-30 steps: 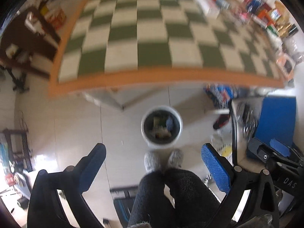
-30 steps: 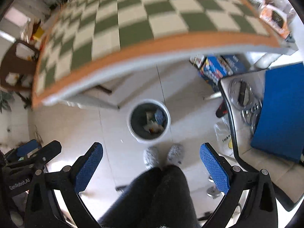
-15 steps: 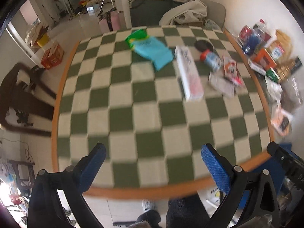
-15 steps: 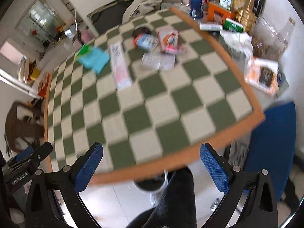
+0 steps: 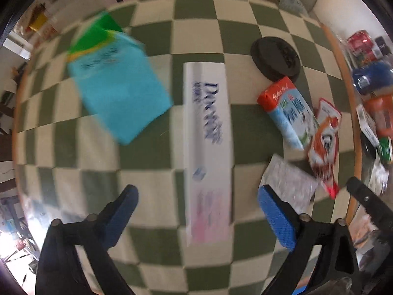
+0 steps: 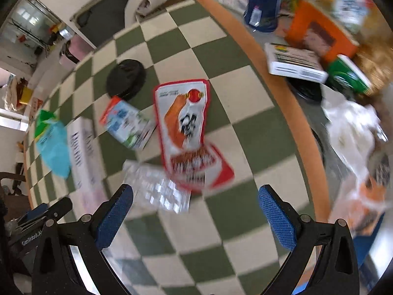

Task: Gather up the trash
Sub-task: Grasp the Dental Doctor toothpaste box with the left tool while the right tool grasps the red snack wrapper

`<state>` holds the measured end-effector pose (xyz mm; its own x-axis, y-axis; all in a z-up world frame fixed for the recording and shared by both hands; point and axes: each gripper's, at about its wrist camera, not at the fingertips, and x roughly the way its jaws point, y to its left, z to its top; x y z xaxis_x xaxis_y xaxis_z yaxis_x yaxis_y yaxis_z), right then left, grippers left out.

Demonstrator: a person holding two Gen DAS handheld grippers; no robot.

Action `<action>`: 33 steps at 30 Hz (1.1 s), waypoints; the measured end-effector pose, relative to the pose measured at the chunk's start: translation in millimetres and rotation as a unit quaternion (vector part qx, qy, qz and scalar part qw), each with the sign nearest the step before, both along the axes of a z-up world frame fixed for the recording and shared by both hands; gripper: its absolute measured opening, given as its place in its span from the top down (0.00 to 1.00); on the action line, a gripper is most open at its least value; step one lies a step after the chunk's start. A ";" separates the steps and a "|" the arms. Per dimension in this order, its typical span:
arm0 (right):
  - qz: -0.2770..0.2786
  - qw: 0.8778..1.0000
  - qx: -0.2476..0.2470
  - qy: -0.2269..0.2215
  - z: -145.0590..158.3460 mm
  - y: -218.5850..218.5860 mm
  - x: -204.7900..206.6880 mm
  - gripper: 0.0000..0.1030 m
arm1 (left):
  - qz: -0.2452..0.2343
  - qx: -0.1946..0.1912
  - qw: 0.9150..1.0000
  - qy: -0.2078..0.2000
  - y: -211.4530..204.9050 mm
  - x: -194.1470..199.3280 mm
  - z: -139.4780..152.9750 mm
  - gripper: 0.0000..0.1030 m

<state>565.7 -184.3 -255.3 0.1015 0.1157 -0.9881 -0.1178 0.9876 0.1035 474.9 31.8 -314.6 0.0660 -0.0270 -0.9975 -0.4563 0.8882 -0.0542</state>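
both grippers (image 5: 197, 217) (image 6: 195, 215) open, empty

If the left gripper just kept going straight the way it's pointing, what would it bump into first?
Most likely the long white box lying on the checkered table: it sits between the open left gripper fingers, which hold nothing. Depth is hard to judge in this blurred view.

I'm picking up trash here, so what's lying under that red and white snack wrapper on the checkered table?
The red and white snack wrapper overlaps a corner of the clear blister pack and rests on the checkered table. Anything else beneath it is hidden.
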 end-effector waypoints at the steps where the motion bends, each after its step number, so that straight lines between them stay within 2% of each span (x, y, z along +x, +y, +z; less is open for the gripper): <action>1: 0.002 1.000 -0.002 0.008 -9.7 2.2 10.2 0.00 | 0.000 -0.003 1.000 0.004 -0.3 7.2 -6.1 0.12; 4: 0.009 1.000 -0.010 0.026 -36.2 8.5 31.4 0.00 | -0.007 -0.007 1.000 0.018 -3.1 23.6 -23.2 0.32; 6: 0.015 0.999 -0.009 0.036 -50.6 13.5 42.7 0.01 | -0.012 -0.001 1.000 0.024 -4.8 25.7 -27.8 0.56; 7: 0.018 0.999 -0.009 0.042 -57.7 16.5 47.2 0.02 | -0.015 0.002 1.000 0.023 -5.5 23.9 -29.1 0.58; 10: 0.036 0.998 -0.010 0.055 -73.4 27.5 52.1 0.05 | -0.014 0.010 1.000 0.018 -5.4 15.8 -27.3 0.59; 11: 0.046 0.997 -0.017 0.060 -80.3 33.0 51.7 0.10 | -0.014 0.014 1.000 0.016 -4.8 12.2 -26.9 0.59; 16: 0.081 0.993 -0.079 0.018 -85.3 52.0 39.8 0.19 | -0.012 0.027 0.999 0.013 -8.7 2.9 -23.6 0.59; 17: 0.083 0.993 -0.078 0.009 -83.9 52.8 37.9 0.24 | -0.012 0.029 0.999 0.013 -11.5 3.2 -23.0 0.59; 18: 0.083 0.994 -0.076 0.003 -82.1 53.4 36.3 0.35 | -0.013 0.032 0.999 0.012 -13.0 2.0 -22.0 0.59; 20: 0.081 0.994 -0.072 -0.006 -76.6 53.0 34.5 0.45 | -0.018 0.039 0.999 0.010 -18.4 3.0 -20.1 0.59; 22: 0.075 0.995 -0.062 -0.017 -69.1 49.7 36.1 0.65 | -0.024 0.046 0.999 0.008 -28.0 7.1 -18.5 0.59; 27: 0.062 0.998 -0.022 -0.012 -54.6 40.4 39.1 0.84 | -0.024 0.045 0.999 -0.003 -34.4 0.0 -1.8 0.59; 30: 0.053 0.998 -0.003 -0.014 -47.2 32.2 36.5 0.90 | -0.020 0.044 0.999 -0.014 -31.1 -9.1 13.9 0.59; 33: 0.040 0.999 0.012 -0.010 -47.1 24.1 35.7 0.90 | -0.018 0.049 0.998 -0.019 -29.5 -16.7 23.1 0.59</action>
<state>601.5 -160.3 -302.4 0.1107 0.1470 -0.9829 -0.1988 0.9723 0.1230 458.2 2.3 -291.5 0.1051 0.0675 -0.9922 -0.4236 0.9057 0.0167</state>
